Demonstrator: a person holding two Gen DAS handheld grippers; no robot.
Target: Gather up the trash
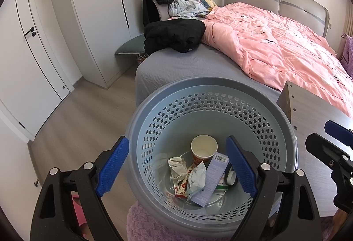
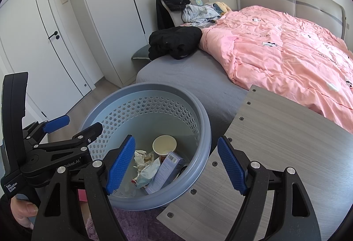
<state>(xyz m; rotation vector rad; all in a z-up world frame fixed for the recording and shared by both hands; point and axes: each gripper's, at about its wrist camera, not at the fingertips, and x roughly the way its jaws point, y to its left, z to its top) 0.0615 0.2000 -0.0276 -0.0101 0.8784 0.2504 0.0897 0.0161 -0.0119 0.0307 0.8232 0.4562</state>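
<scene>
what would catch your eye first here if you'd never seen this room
The blue perforated bin right in front, holding a paper cup, wrappers and a small box. Behind it, the pink quilt on the bed, with black clothes at its near corner.

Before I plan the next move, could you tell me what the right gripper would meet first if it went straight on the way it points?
Probably the blue bin's rim, beside the grey board; depth is unclear, and the open right gripper holds nothing.

Beyond the jaws, the grey-sheeted bed [image 1: 176,64] carries a pink duvet [image 1: 275,42] and, left of it, black clothes [image 1: 174,34].
</scene>
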